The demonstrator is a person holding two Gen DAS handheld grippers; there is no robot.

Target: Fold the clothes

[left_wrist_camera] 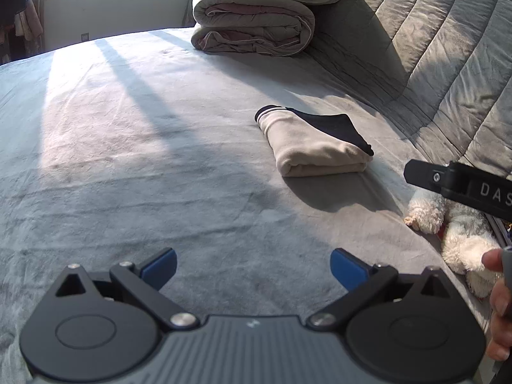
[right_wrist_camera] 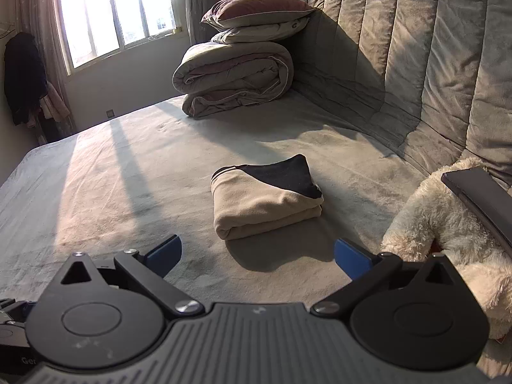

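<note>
Folded garment (right_wrist_camera: 267, 200) lies on the bed (right_wrist_camera: 128, 176), well ahead of my left gripper (left_wrist_camera: 252, 267) and right gripper (right_wrist_camera: 257, 256), fingers spread, empty. Risk: stuffed toy (right_wrist_camera: 441, 224) alongside snags a finger.

— What have you got lying there?

— One folded garment (right_wrist_camera: 267, 203), beige with a black panel across its far upper corner and thin dark-and-white striped trim at one end.

— How is it folded?

— Into a compact, thick rectangle, several layers stacked, the rounded fold edge facing me and the layered edges showing on the right side.

— And where does it lie?

— Flat on the grey bed sheet (left_wrist_camera: 128, 166), partly in shade, near the padded headboard side, with nothing touching it. From my left view the garment (left_wrist_camera: 315, 145) sits off to the right.
</note>
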